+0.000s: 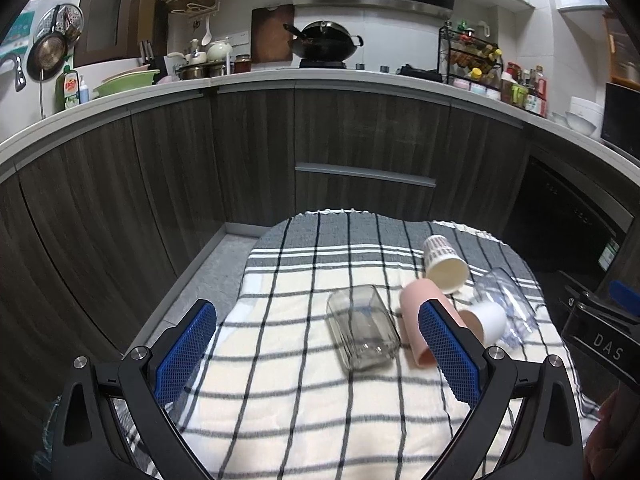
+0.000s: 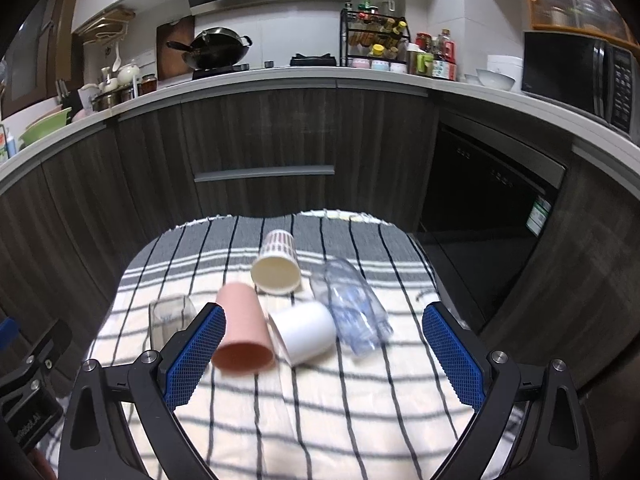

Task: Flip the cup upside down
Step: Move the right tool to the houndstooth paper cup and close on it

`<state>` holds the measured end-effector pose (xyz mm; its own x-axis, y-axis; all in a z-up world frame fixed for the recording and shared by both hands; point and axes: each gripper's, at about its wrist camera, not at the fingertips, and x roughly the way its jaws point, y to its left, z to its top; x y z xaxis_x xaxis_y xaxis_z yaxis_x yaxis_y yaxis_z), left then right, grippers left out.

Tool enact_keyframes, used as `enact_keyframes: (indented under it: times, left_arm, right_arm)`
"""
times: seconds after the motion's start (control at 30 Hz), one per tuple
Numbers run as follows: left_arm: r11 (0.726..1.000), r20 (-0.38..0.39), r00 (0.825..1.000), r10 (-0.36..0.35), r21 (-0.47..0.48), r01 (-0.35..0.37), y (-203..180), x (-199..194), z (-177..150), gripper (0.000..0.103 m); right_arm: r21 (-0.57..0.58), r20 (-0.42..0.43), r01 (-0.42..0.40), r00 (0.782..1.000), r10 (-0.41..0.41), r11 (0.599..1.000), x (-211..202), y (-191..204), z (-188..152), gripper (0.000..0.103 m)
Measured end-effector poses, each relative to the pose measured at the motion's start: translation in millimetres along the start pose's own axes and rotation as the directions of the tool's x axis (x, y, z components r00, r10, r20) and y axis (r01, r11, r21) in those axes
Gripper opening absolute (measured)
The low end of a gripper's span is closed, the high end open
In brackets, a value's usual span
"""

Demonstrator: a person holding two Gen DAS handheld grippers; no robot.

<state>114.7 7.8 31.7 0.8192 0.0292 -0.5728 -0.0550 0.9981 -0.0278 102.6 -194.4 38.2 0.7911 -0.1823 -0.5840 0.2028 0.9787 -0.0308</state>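
Five cups lie on their sides on the checked tablecloth (image 2: 320, 420), none yet set mouth down, so the task looks to be at its opening: the approach, before any grasp. The left gripper (image 1: 318, 354) hangs over the near left of the cloth with its fingers spread wide and nothing between them; the right gripper (image 2: 324, 350) does the same over the near middle, equally empty.

The square glass cup (image 1: 362, 330) lies nearest the left gripper. Just right of it is the pink cup (image 2: 242, 330), mouth toward the near edge, touching or nearly touching the white cup (image 2: 306, 334). Beyond them lies the striped paper cup (image 2: 277, 266), and to the right the clear plastic cup (image 2: 352, 308), whose outline is hard to read, so which end is its mouth I cannot tell.

The next move probably calls for choosing one cup, closing across its wall, lifting, then rotating the wrist until the rim faces the cloth
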Motion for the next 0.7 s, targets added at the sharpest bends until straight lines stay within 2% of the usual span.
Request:
enact_keyframes:
  times: [0.27, 0.7]
  left_arm:
    - [1.0, -0.045, 0.999, 0.017, -0.012, -0.017, 3, 46, 20, 0.103]
    - [0.999, -0.1, 0.994, 0.04, -0.011, -0.041, 7, 129, 50, 0.103]
  right_arm:
    - [-0.073, -0.02, -0.006, 1.0, 0.004, 0.997, 51, 32, 37, 0.099]
    - [-0.136, -0.178, -0.019, 0.984, -0.006, 0.991, 165, 75, 71, 0.099]
